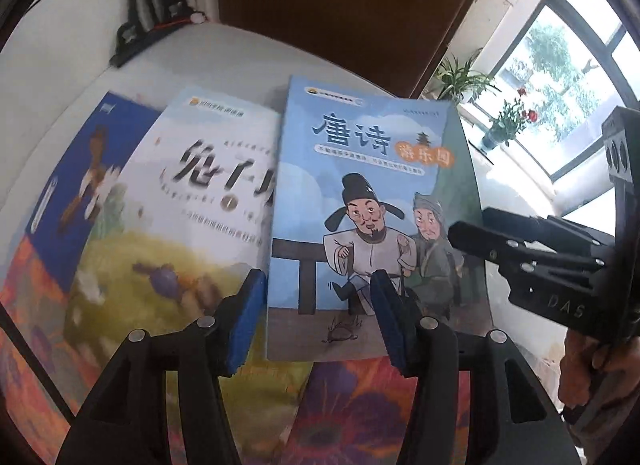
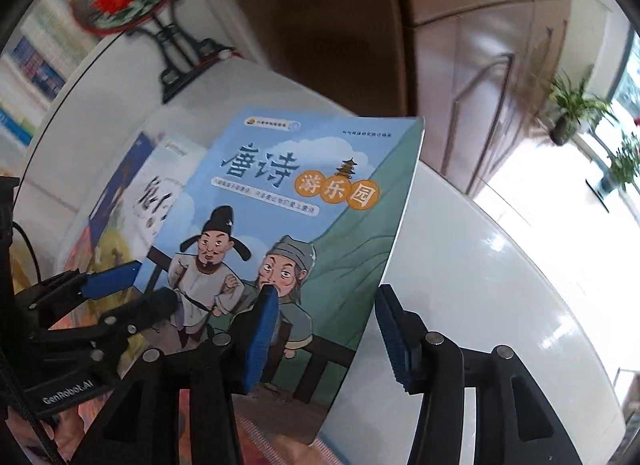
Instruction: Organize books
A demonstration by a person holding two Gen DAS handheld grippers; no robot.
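Now both grippers' jaws parted — blue book (image 1: pixel 360 201) unheld

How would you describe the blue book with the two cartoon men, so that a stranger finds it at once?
On the white round table, three books lie fanned side by side. Take the one nearest the window, the light blue book, lying over the edge of the white book beside it. Only its cover shows two cartoon men, one in a black winged hat.

Blue paperback with two cartoon men (image 1: pixel 372 201): smooth, faintly glossy paper cover.
Round white tabletop (image 2: pixel 500 265): polished, reflective.
Blue ridged gripper pads (image 2: pixel 394 335): matt, rubbery.
Brown wooden panel (image 1: pixel 340 5): dull.
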